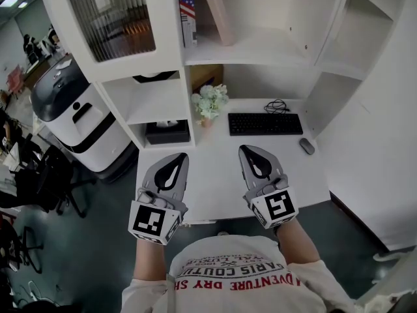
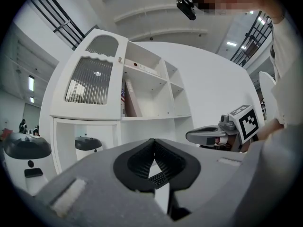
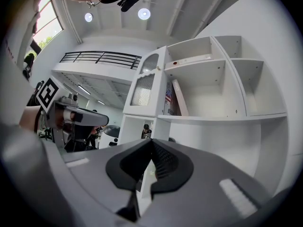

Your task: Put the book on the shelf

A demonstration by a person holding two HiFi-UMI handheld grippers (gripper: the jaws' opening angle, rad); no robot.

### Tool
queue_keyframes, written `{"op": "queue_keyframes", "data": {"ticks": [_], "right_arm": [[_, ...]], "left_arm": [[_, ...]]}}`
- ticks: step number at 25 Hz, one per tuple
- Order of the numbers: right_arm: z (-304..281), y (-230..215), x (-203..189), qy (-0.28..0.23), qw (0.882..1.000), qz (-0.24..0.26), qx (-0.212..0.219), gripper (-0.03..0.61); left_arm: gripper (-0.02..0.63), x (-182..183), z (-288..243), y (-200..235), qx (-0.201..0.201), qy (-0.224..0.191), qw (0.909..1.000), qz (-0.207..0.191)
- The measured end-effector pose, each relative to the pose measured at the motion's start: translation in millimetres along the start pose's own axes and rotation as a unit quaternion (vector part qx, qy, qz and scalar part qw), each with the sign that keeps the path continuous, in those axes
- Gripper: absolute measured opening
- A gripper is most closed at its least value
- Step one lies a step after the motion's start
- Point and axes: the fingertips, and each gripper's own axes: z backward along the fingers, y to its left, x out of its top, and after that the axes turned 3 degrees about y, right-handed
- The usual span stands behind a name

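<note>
L tool [image 1: 174, 158] & R tool [image 1: 247, 150] are hovering over desk [image 1: 215, 181], both pressed shut, empty, w/ book [image 1: 217, 8] leaning on upper shelf [image 1: 260, 49], so placing's looking done, next prob. just backing off.

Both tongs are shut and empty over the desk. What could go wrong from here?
The brown book only leans, tilted, in the white shelf compartment; a knock might topple it. The white flower bunch stands on the white desk ahead of the left tongs, below that shelf, so a reach up could clip it.
</note>
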Motion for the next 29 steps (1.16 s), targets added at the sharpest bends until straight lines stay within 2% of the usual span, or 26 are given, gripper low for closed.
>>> {"op": "queue_keyframes", "data": {"ticks": [7, 29], "right_arm": [[-4, 0, -6, 0.008, 1.0, 0.006, 0.017, 0.0], [-17, -4, -18, 0.017, 1.0, -0.014, 0.013, 0.0]], "left_arm": [[0.005, -7, -2, 3, 0.006, 0.004, 1.0, 0.005], [0.005, -15, -5, 12, 0.012, 0.018, 0.9997, 0.014]]}}
